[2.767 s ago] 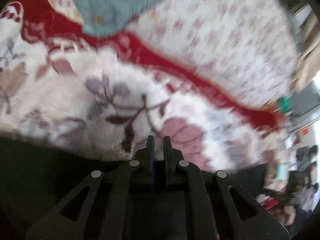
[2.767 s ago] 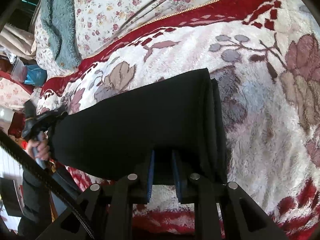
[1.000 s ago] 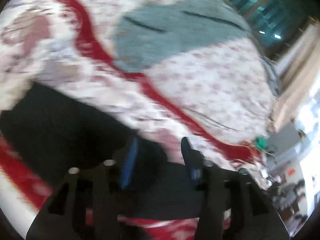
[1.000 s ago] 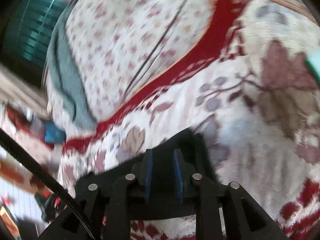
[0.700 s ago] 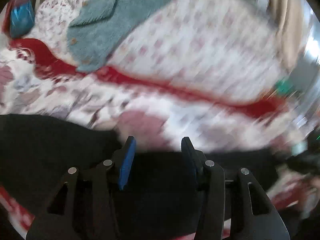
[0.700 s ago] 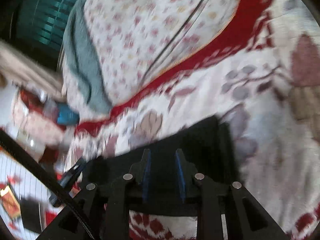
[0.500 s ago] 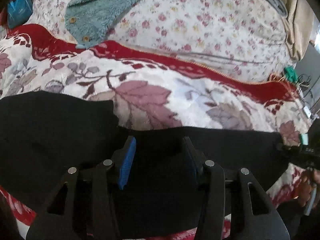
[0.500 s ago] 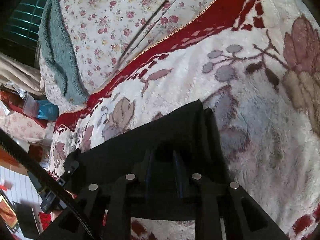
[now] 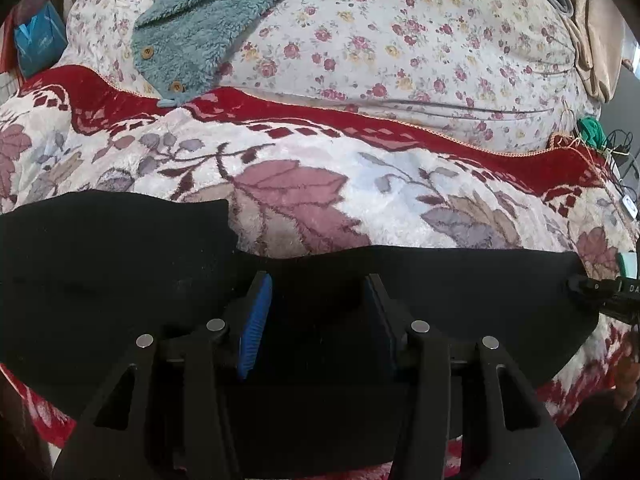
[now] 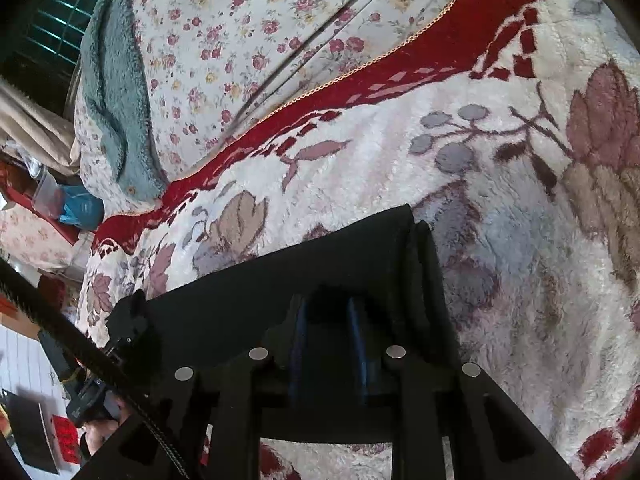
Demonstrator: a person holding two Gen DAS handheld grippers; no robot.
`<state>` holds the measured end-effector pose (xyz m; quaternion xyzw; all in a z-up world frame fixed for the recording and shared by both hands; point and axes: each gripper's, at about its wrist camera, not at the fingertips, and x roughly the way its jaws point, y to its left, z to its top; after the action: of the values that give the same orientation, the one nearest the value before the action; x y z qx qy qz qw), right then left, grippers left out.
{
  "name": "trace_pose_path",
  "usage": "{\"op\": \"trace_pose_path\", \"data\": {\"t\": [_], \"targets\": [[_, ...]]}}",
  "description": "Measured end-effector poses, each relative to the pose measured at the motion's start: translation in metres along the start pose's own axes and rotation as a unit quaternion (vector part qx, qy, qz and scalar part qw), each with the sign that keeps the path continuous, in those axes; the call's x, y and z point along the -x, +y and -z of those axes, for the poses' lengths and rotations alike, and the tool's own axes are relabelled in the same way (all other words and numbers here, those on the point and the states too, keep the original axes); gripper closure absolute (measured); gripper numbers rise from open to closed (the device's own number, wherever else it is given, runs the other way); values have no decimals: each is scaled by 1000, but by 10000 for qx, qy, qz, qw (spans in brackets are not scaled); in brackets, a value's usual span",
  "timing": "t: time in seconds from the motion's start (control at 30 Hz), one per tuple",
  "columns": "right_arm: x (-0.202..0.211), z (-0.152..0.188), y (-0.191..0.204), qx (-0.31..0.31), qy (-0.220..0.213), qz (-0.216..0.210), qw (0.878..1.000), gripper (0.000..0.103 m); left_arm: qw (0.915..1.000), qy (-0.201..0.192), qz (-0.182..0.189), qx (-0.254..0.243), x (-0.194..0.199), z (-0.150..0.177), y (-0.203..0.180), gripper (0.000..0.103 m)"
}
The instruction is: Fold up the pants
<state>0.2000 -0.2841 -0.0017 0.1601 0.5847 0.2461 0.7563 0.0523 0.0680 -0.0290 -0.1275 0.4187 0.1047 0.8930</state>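
The black pants (image 9: 100,248) lie folded lengthwise across a plush red-and-white floral blanket (image 9: 320,192). My left gripper (image 9: 318,288) is open, its blue-padded fingers spread over the pants' near edge with cloth between them. In the right wrist view the pants (image 10: 280,288) show a folded end with stacked layers at the right. My right gripper (image 10: 328,308) sits over that end with its jaws narrowly apart and black cloth between them. The other gripper shows at the left edge (image 10: 128,320).
A teal fleece garment (image 9: 188,28) lies on a rose-print quilt (image 9: 400,40) behind the blanket. A blue bag (image 9: 38,44) sits at the far left. Cables and a green object (image 9: 592,130) are at the right edge.
My left gripper went from shut to open and swung over the pants' near edge. The right gripper stayed on the folded end as its view swung and settled.
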Motion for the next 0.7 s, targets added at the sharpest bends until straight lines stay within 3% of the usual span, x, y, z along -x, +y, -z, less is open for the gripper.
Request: {"op": "trace_pose_path", "data": {"t": [0.6, 0.7], "targets": [[3, 3, 7, 167, -25, 43, 9998, 79, 9996, -24, 143, 232, -1, 0, 5, 55], [20, 3, 1, 21, -366, -61, 9993, 79, 9990, 39, 291, 340, -2, -2, 10, 55]]}}
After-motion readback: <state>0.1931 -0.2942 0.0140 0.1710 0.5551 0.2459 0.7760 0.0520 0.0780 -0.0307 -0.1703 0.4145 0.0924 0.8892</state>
